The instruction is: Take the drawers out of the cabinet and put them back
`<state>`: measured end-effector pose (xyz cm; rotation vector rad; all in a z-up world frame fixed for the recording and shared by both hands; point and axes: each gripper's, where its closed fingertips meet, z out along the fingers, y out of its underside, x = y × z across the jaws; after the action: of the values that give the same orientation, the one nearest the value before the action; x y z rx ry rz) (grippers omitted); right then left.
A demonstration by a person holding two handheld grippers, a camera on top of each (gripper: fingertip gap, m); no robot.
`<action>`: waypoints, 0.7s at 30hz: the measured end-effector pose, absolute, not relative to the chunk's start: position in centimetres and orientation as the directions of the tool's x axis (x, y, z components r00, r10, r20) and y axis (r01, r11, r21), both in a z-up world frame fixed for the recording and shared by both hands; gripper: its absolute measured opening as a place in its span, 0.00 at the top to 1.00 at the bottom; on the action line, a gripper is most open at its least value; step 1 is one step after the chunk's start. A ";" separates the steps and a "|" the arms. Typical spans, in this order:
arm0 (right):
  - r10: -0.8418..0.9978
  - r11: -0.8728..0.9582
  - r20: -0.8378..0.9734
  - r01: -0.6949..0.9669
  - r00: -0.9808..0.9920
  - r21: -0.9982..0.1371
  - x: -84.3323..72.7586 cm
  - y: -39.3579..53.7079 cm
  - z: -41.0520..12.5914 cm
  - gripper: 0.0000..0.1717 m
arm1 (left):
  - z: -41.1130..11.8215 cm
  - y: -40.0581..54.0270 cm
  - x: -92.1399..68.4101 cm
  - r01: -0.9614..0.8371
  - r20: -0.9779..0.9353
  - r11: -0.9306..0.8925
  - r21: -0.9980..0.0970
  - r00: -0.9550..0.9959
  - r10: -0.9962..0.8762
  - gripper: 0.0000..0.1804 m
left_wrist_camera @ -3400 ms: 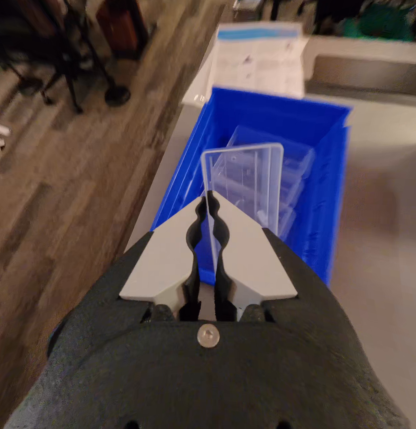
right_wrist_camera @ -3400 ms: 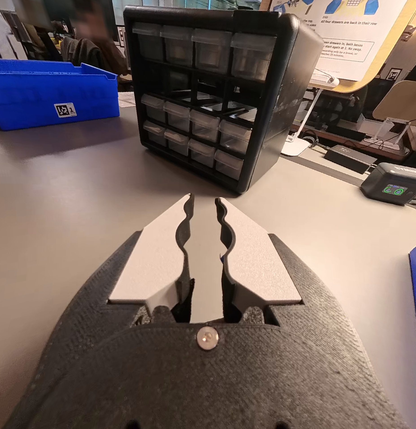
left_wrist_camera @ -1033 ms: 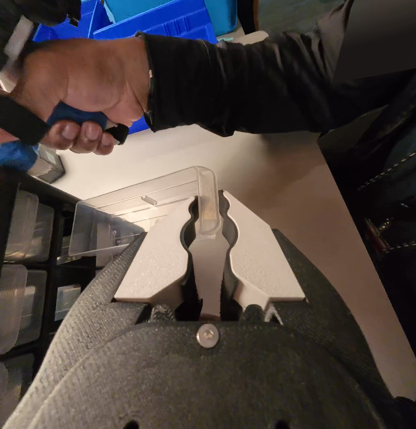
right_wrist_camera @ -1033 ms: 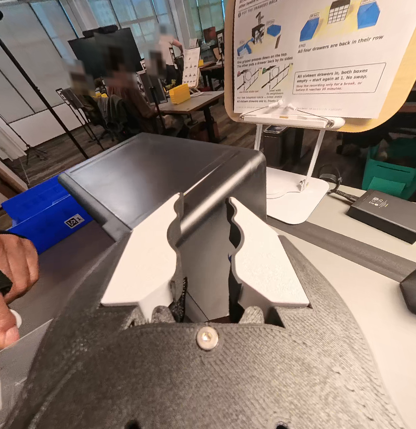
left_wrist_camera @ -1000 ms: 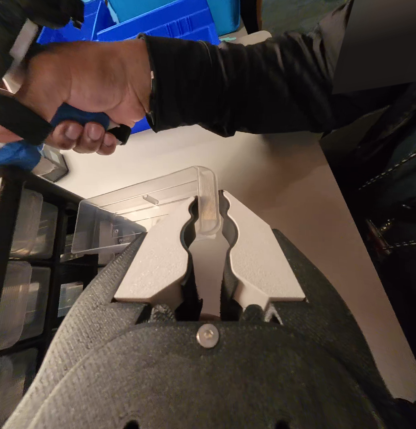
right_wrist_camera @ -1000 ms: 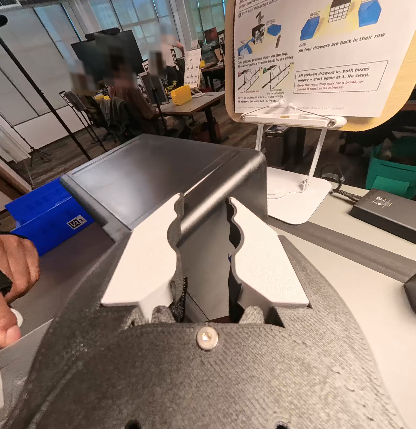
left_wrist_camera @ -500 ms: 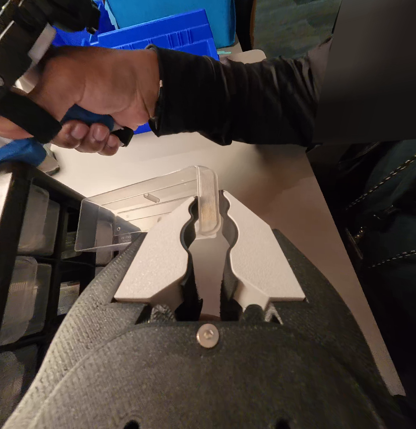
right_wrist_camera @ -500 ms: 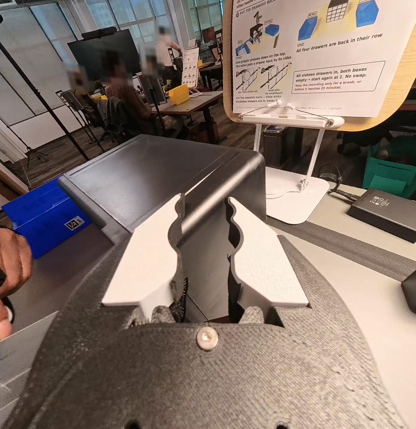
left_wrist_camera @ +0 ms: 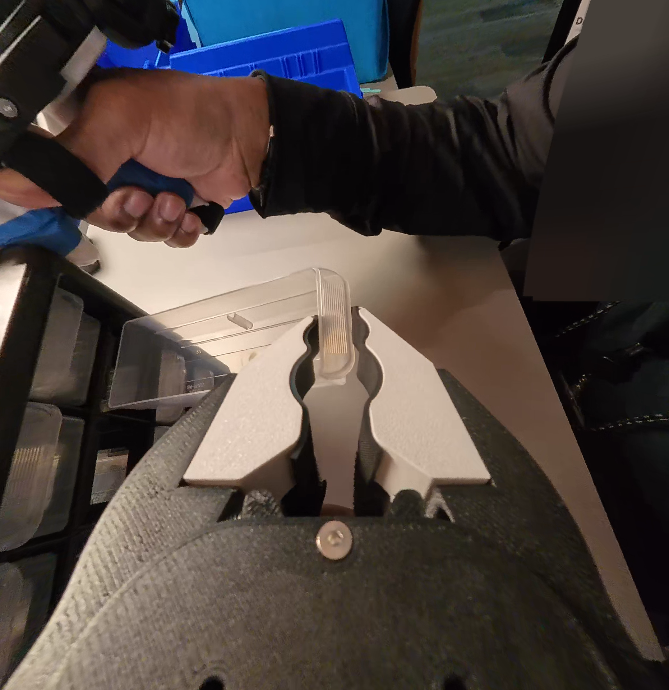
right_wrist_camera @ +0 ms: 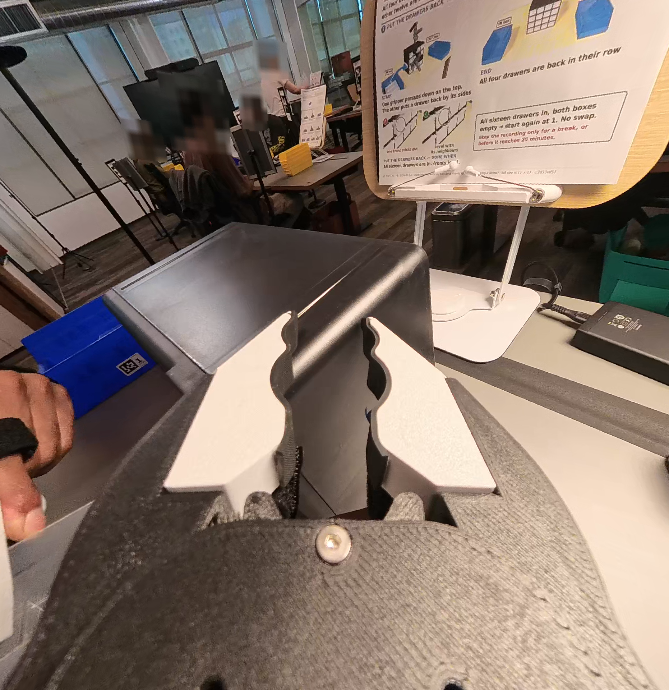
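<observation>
- The clear drawer [left_wrist_camera: 221, 343] is held by its ribbed front pull, with its body running off toward 9 o'clock and its far end at the open slots in the cabinet [left_wrist_camera: 23, 336] front. This looks like the put-back step, with the drawer not yet seated.
- The left tongs [left_wrist_camera: 335, 325] are narrowed onto that pull. Both fingertips [left_wrist_camera: 284, 336] press its sides, probably so the drawer can be steered straight into a slot.
- The drawer's front sits right between the left tips, and the rest lies at 9 to 10 o'clock of them.
- The right tongs [right_wrist_camera: 329, 325] stand moderately apart and empty, over the cabinet's top right edge. I judge they are there to brace the cabinet against the push. Whether they bear on it I cannot tell.
- At 12 o'clock of the left tongs, a hand [left_wrist_camera: 168, 142] grips the right tool's handle.
- Blue bins [left_wrist_camera: 273, 56] sit beyond on the table [left_wrist_camera: 419, 298].
</observation>
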<state>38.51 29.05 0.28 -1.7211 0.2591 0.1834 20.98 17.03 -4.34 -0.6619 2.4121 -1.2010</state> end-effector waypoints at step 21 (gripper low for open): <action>-0.069 -0.142 -0.260 -0.267 0.963 -0.953 38.5 29.1 0.4 0.81 | -6.1 18.1 23.4 -0.226 -0.241 0.608 -0.761 -0.771 -0.589 0.91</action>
<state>38.50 29.11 0.42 -1.7106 0.2542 0.1749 23.41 18.11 -6.06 -0.6453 2.3602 -1.0241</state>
